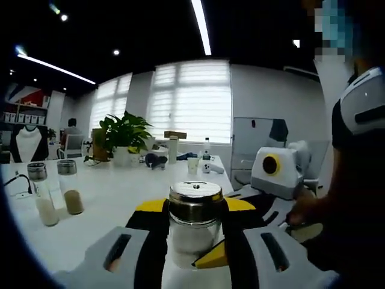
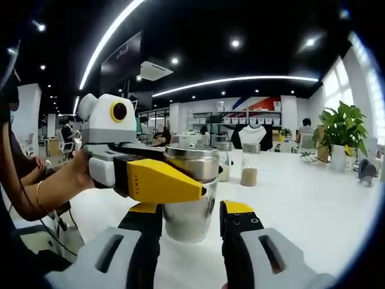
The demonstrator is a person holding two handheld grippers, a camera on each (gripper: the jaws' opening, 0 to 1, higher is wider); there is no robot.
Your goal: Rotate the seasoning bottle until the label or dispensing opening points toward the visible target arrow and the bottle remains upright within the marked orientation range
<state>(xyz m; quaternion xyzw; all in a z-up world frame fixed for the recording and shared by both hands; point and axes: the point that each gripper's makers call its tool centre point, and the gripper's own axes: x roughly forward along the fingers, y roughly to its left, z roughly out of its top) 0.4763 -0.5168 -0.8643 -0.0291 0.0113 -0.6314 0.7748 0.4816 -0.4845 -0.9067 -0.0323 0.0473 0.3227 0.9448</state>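
Note:
A glass seasoning bottle [image 1: 194,226] with a shiny steel lid stands upright on the white table [image 1: 114,195], pale powder inside. The yellow-tipped jaws of my left gripper [image 1: 194,208] press against both of its sides. The right gripper's white body [image 1: 278,171] comes in from the right, and one of its yellow fingertips [image 1: 212,256] lies against the bottle's near base. In the right gripper view the bottle [image 2: 191,208] sits tight between the jaws of my right gripper [image 2: 191,212], while the left gripper's yellow finger [image 2: 162,180] crosses its left side.
Two more glass shakers [image 1: 42,195] [image 1: 69,186] stand at the left of the table, also seen as shakers [image 2: 248,162]. A potted plant [image 1: 123,137] and small items sit at the far end. A person's hand [image 2: 63,174] holds the left gripper.

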